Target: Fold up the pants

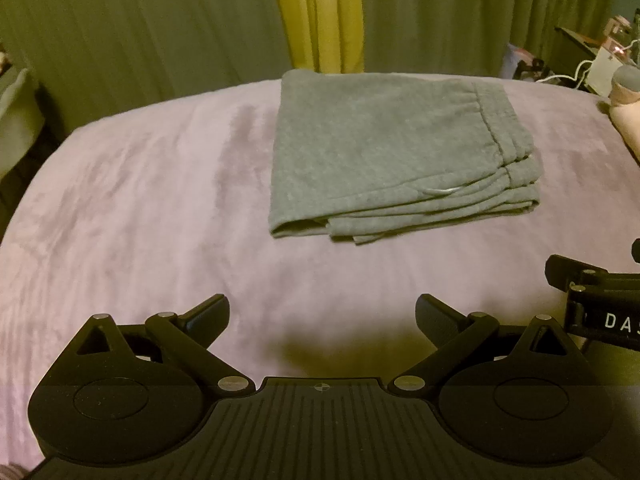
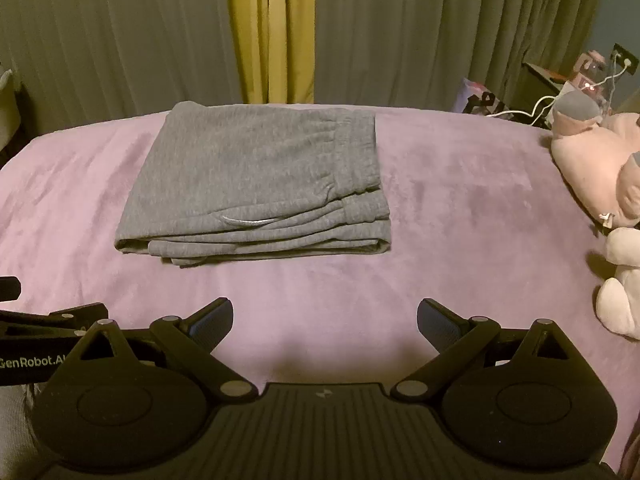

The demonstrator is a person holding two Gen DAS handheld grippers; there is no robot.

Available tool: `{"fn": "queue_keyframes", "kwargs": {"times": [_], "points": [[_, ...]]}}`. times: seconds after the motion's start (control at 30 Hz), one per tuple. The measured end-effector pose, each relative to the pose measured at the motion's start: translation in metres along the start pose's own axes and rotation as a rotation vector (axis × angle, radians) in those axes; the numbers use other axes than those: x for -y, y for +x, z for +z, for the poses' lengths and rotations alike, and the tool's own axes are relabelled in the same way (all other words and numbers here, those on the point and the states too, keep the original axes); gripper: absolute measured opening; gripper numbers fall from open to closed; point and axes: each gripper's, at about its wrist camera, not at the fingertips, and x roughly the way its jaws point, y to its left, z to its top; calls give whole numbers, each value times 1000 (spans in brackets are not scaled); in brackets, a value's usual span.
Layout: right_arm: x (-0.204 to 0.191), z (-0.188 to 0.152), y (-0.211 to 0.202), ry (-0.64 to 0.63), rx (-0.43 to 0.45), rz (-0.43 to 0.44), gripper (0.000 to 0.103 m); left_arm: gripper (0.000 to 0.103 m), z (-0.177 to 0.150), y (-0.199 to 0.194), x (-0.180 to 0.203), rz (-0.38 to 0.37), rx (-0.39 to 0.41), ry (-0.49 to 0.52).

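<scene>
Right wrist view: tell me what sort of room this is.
Most likely a bedroom. The folded grey pants lie on a bed covered with a plush lilac blanket, stuffed toys sit at its right edge, and long curtains hang behind.

Folded grey pants (image 2: 256, 184) of soft, matt fleece-like knit cloth, faintly fuzzy. Beneath, a lilac plush bed blanket (image 1: 140, 208), velvety, with brushed nap showing lighter and darker streaks. Behind, olive-green pleated cloth curtains (image 2: 120, 40), matt. At the right edge, pink and cream plush toys (image 2: 600, 168), fuzzy. Left gripper (image 1: 322, 314) and right gripper (image 2: 325, 318) in matt black plastic, ribbed on the body, with small shiny metal pivot pins; dark textured lining on the jaws.
</scene>
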Motion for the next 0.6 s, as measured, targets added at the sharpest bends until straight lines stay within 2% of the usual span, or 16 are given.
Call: {"fn": "queue_keyframes", "kwargs": {"times": [0.6], "points": [[1, 0, 0, 11, -5, 7, 99, 102, 0, 1, 2, -14, -12, 8]]}}
